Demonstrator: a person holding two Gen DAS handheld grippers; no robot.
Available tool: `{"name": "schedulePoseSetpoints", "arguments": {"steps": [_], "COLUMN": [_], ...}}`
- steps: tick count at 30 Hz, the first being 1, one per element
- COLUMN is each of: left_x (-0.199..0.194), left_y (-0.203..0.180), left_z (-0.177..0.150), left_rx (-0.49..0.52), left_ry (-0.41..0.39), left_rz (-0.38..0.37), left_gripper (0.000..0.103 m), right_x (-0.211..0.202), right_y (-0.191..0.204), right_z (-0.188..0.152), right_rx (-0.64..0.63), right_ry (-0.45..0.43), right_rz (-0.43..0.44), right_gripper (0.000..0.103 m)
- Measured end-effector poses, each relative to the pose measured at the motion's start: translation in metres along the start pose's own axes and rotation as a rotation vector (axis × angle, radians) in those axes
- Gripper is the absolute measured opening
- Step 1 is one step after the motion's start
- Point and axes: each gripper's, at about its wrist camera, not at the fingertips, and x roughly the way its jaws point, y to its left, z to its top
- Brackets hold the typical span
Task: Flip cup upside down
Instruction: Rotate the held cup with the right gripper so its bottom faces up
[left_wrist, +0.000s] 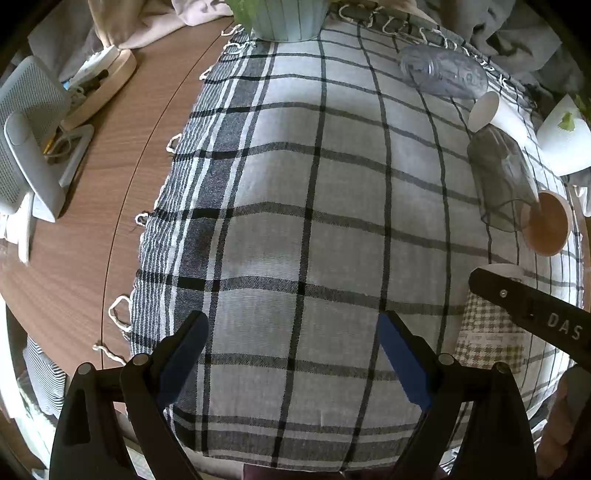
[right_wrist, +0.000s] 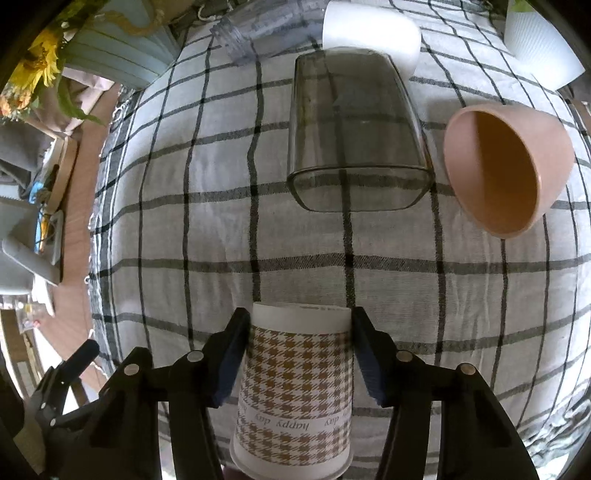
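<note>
A houndstooth paper cup (right_wrist: 295, 384) stands upside down, its rim low and its base up, between the fingers of my right gripper (right_wrist: 297, 354). The blue pads sit against its sides, so the gripper is shut on it. The same cup (left_wrist: 487, 332) shows at the right in the left wrist view, with a right gripper finger (left_wrist: 532, 310) across it. My left gripper (left_wrist: 295, 354) is open and empty above the plaid cloth (left_wrist: 295, 184).
On the cloth lie a smoky glass tumbler (right_wrist: 354, 136), a pink cup (right_wrist: 506, 166), a white paper cup (right_wrist: 373, 29) and a clear plastic cup (right_wrist: 258, 29), all on their sides. A white pot (right_wrist: 539, 40) and a blue pot (right_wrist: 118, 48) stand at the back.
</note>
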Motion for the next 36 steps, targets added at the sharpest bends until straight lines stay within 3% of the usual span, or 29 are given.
{"name": "schedulePoseSetpoints", "arguments": {"steps": [4,10,17,22,24,31,36], "left_x": [-0.004,-0.015,-0.03,-0.027,-0.026,-0.019,-0.022], "left_y": [-0.005,-0.014,-0.011,-0.013,-0.02,-0.036,-0.041], "left_z": [-0.001,-0.003,-0.013,-0.026,-0.035,-0.053,-0.058], "left_rx": [-0.002,-0.024,-0.149,-0.23,-0.231,-0.211,-0.207], "left_ry": [-0.011,-0.067,-0.16,-0.154,-0.163,-0.113,-0.118], "left_rz": [-0.003,0.016,0.04,-0.008,0.028,-0.001,0.002], "left_gripper": [0.094,0.094,0.094,0.094,0.094,0.093,0.093], "right_x": [-0.019,-0.062,-0.09,-0.093,-0.089,-0.063,-0.052], "right_y": [-0.002,-0.003,-0.012,-0.019,-0.021,-0.041,-0.035], "right_z": [-0.004,-0.012,-0.029,-0.039,-0.039,-0.03,-0.036], "right_rx": [-0.019,-0.056,-0.062,-0.046,-0.054,0.019,-0.026], "right_ry": [-0.064,-0.295,-0.526,-0.663,-0.692,-0.658,-0.668], "right_rz": [0.005,-0.043,-0.076,-0.081,-0.094,-0.056,-0.085], "right_gripper": [0.055,0.055,0.055,0.055,0.055,0.055,0.055]}}
